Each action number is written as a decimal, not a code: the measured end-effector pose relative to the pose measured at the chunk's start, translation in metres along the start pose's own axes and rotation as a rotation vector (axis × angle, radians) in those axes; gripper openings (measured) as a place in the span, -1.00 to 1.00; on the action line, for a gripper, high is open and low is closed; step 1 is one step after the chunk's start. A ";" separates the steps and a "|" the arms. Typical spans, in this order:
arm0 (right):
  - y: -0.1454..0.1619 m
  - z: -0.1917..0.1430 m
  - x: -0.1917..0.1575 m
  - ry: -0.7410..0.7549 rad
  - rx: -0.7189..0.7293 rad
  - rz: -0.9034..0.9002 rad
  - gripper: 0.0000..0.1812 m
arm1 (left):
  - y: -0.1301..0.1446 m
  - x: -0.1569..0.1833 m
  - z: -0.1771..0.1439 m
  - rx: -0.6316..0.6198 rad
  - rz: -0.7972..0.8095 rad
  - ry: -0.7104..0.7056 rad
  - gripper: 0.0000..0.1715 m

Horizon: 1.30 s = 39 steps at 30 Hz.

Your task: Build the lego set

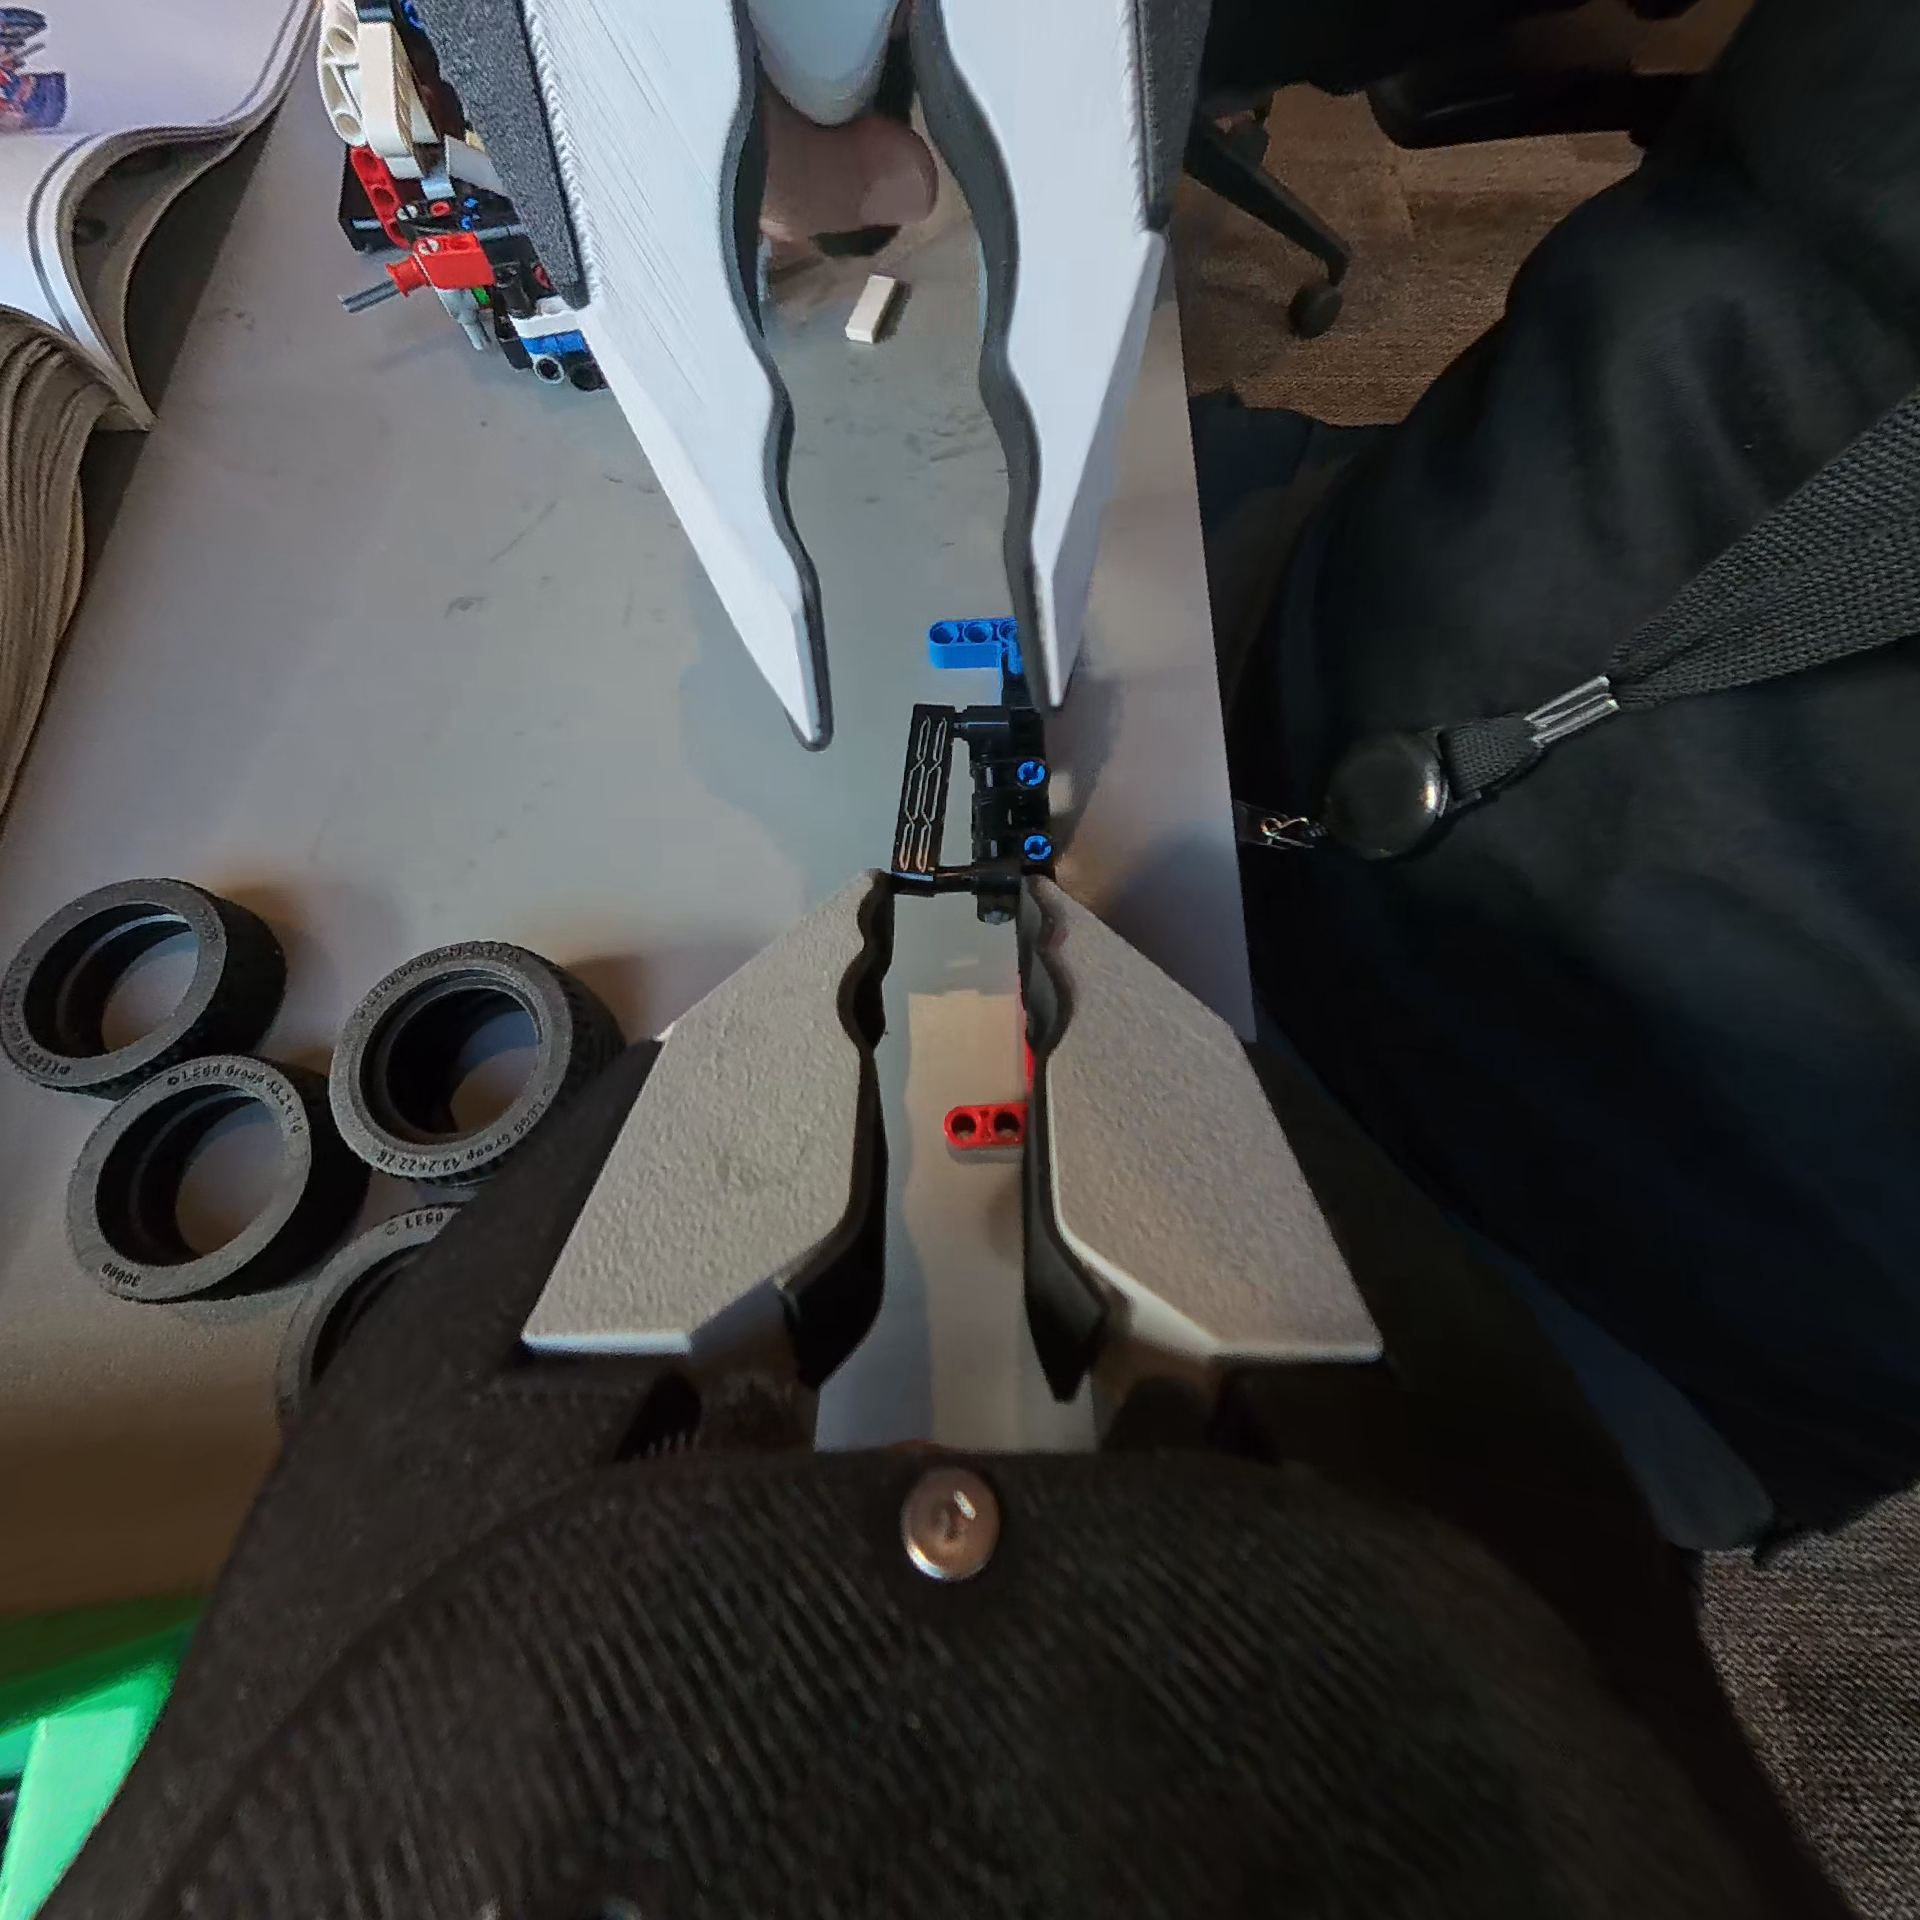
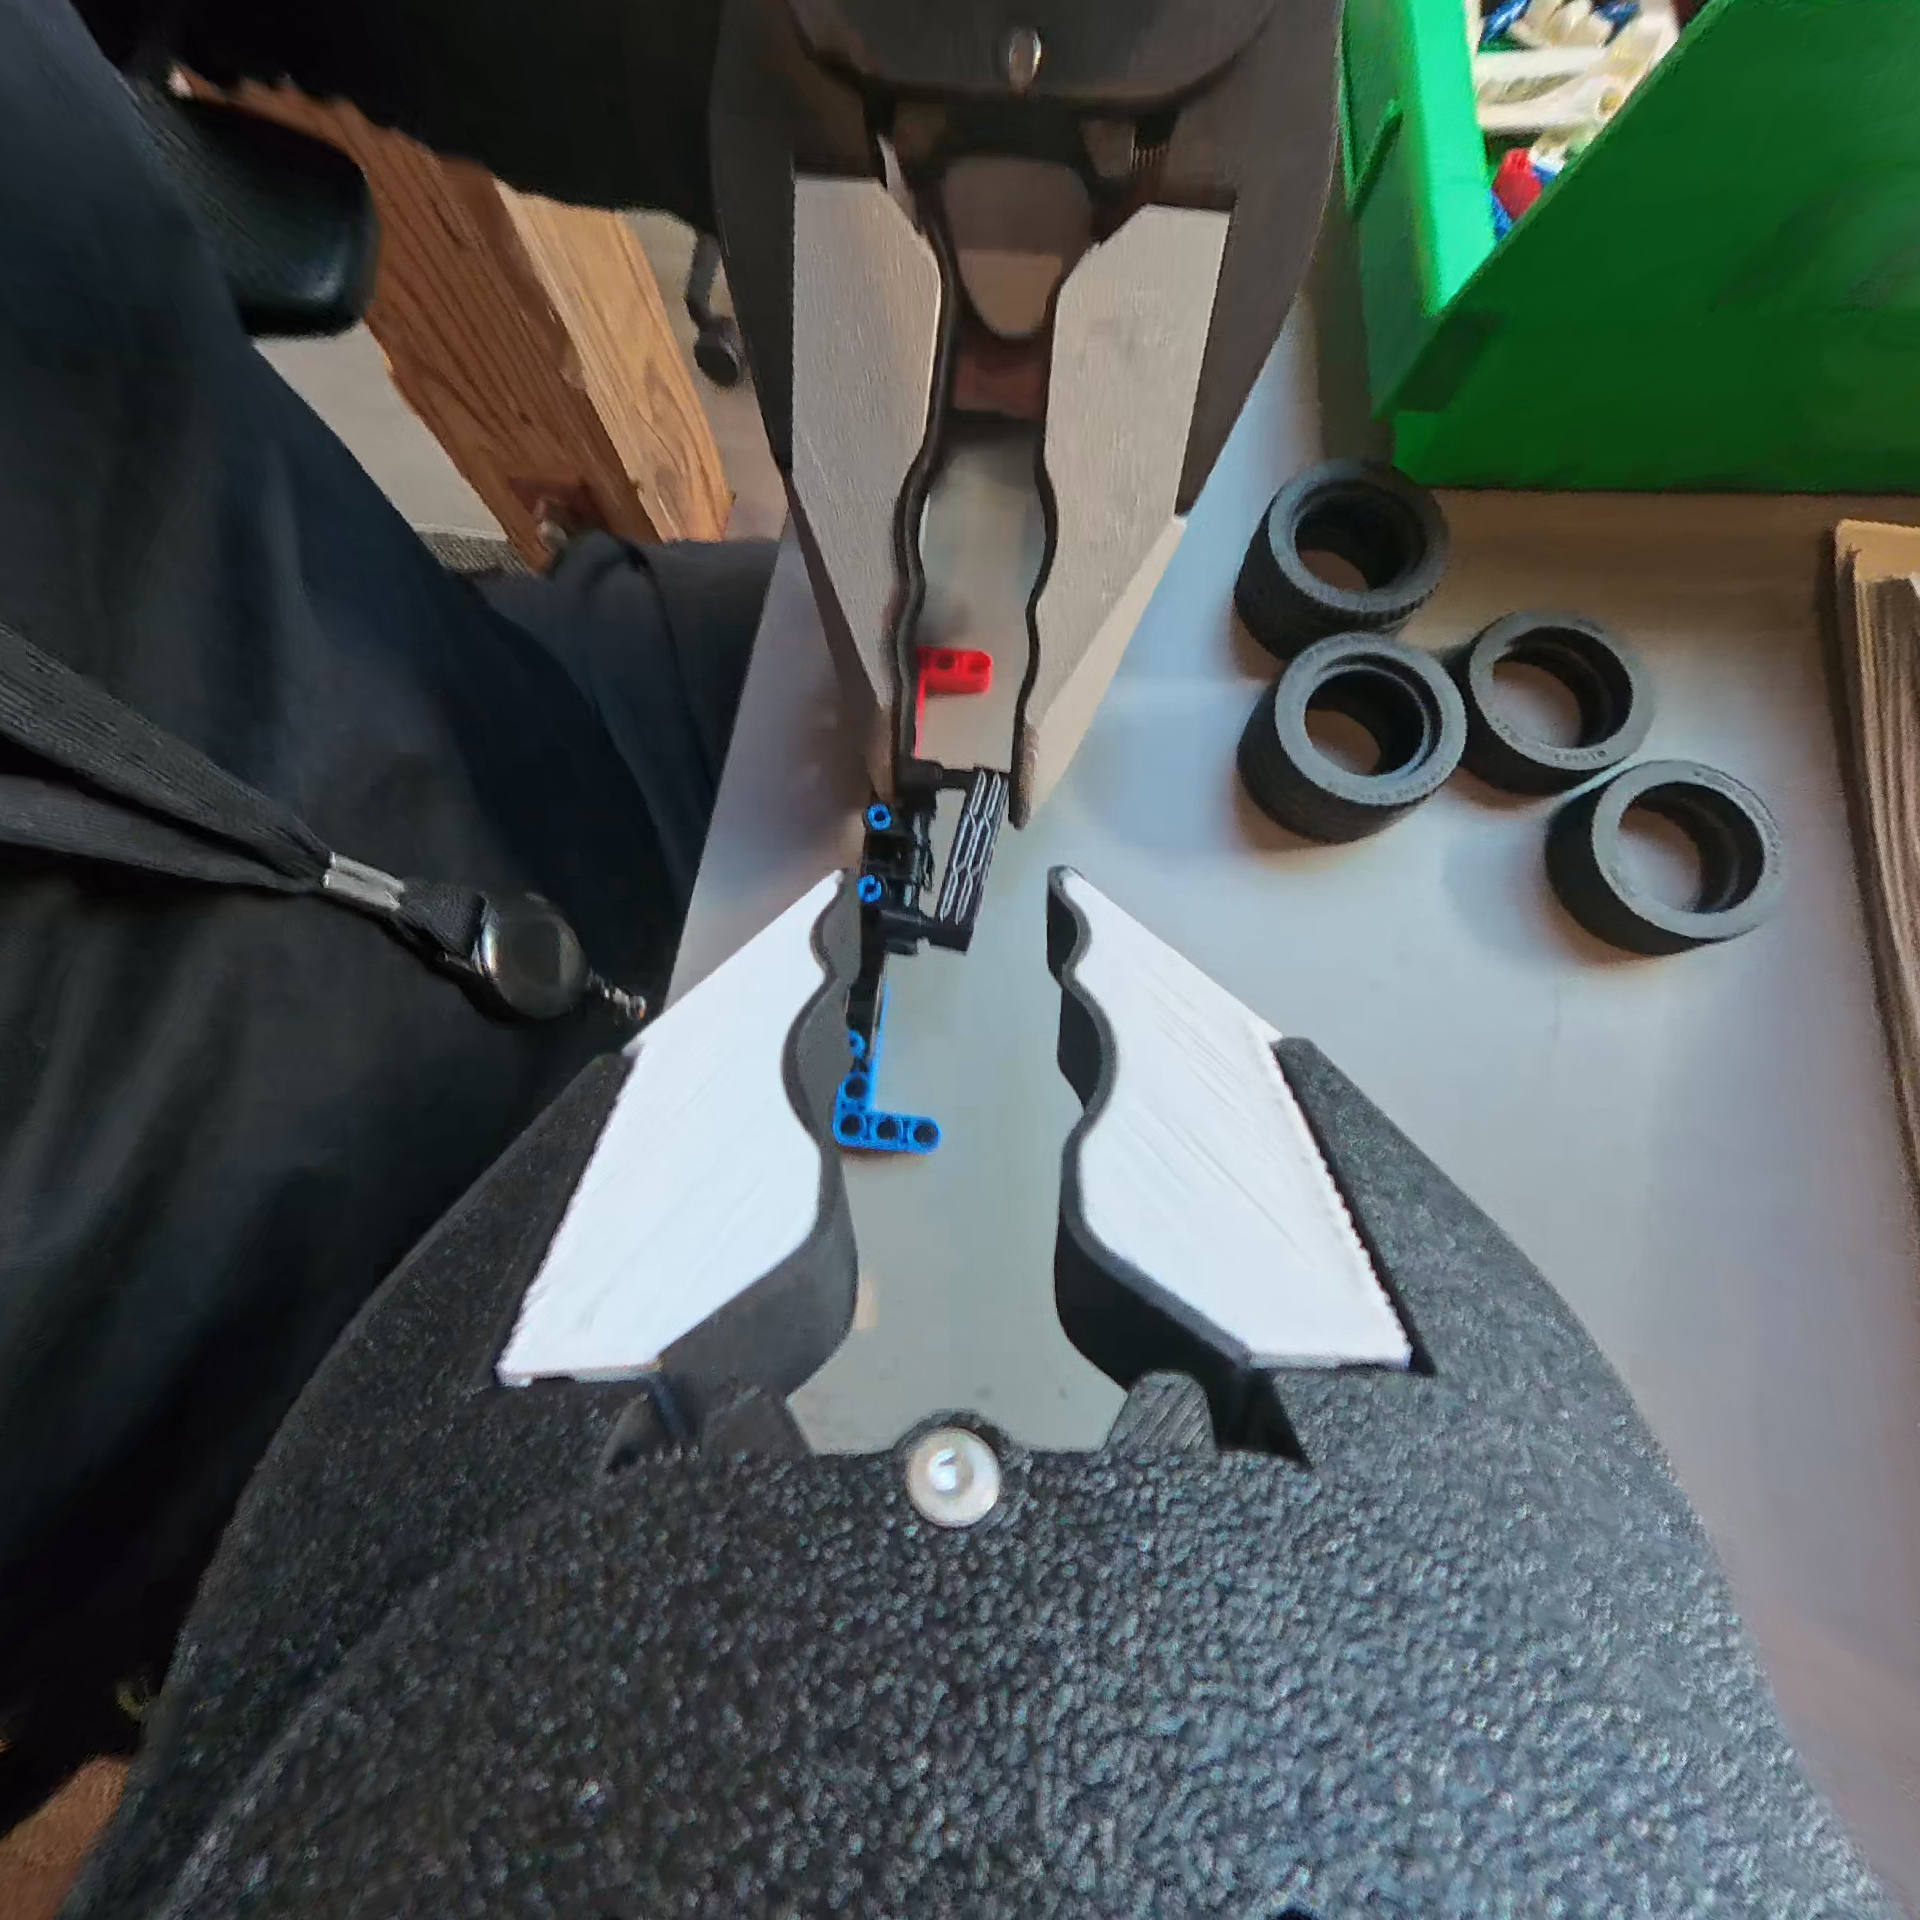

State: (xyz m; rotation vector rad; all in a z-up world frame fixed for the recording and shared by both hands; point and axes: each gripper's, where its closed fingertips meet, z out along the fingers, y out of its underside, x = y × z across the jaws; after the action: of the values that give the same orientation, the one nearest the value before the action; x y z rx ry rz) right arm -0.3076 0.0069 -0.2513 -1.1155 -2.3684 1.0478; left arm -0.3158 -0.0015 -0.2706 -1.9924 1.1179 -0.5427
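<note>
My left gripper [image 1: 956, 885], with grey fingers, is shut on a small black assembly [image 1: 977, 800] that has a patterned black tile and blue pins, and holds it over the grey table near its edge. A blue L-shaped beam [image 1: 971, 644] sits at the assembly's far end and seems joined to it. My right gripper [image 2: 951, 881], with white fingers, faces the left one and is open. Its jaws straddle the blue beam [image 2: 883, 1127] and the assembly's end [image 2: 925, 862], and the beam lies close against one finger. A red L-shaped beam [image 1: 985, 1122] lies on the table under the left gripper [image 2: 961, 784].
Several black tyres [image 1: 447, 1060] [image 2: 1351, 717] lie beside the grippers. A partly built model [image 1: 457, 239], an open booklet [image 1: 104, 156] and a small white piece [image 1: 871, 309] lie farther back. A green bin [image 2: 1662, 312] stands nearby. A person in dark clothing [image 1: 1610, 831] sits at the table edge. My two grippers' fingertips are within a few centimetres of each other.
</note>
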 end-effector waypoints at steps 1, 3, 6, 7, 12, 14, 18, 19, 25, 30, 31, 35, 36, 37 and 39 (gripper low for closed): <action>-0.003 0.002 0.002 0.014 0.009 0.012 -0.62 | 0.000 0.000 0.000 0.000 -0.001 0.000 -0.74; -0.008 0.007 0.002 0.026 0.018 0.018 -0.65 | 0.000 0.000 0.000 0.000 -0.007 -0.002 -0.74; -0.010 0.016 0.001 0.025 -0.002 0.019 -0.70 | 0.000 -0.001 0.000 0.000 -0.017 -0.008 -0.74; -0.009 0.019 0.001 0.028 -0.011 0.015 -0.73 | -0.001 -0.001 0.000 0.000 -0.015 -0.016 -0.74; -0.010 0.022 -0.001 0.011 -0.006 0.019 -0.77 | 0.001 0.000 -0.001 -0.003 -0.018 -0.025 -0.74; -0.011 0.023 -0.001 0.012 0.000 0.021 -0.76 | 0.001 0.000 -0.001 -0.004 -0.010 -0.034 -0.74; -0.011 0.024 -0.003 0.011 -0.003 0.011 -0.69 | 0.001 -0.001 -0.001 -0.007 -0.018 -0.042 -0.74; -0.011 0.024 -0.002 0.020 -0.002 0.009 -0.71 | 0.001 -0.001 -0.001 -0.008 -0.014 -0.043 -0.75; -0.012 0.025 -0.001 0.019 0.023 0.002 -0.78 | 0.001 0.001 -0.001 -0.017 -0.001 -0.044 -0.76; -0.012 0.025 -0.003 0.050 0.012 -0.118 -0.78 | 0.001 0.002 -0.001 -0.018 0.014 -0.044 -0.76; -0.012 0.025 -0.003 0.054 0.005 -0.143 -0.79 | 0.001 0.002 -0.001 -0.018 0.017 -0.043 -0.76; -0.011 0.024 0.000 0.068 -0.028 -0.178 -0.79 | 0.000 -0.001 0.000 -0.011 0.012 -0.059 -0.76; -0.011 0.023 0.001 0.089 -0.032 -0.200 -0.79 | -0.001 -0.002 0.000 -0.007 0.004 -0.054 -0.75; -0.011 0.023 0.001 0.108 -0.036 -0.212 -0.78 | -0.001 -0.002 0.000 -0.003 -0.004 -0.057 -0.75; -0.011 0.022 0.001 0.111 -0.021 -0.190 -0.78 | -0.002 -0.002 0.000 0.005 -0.038 -0.051 -0.74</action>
State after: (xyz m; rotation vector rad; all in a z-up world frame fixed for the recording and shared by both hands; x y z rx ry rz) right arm -0.3262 -0.0072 -0.2578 -0.9089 -2.3484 0.8745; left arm -0.3157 0.0008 -0.2692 -2.0155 1.0490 -0.5102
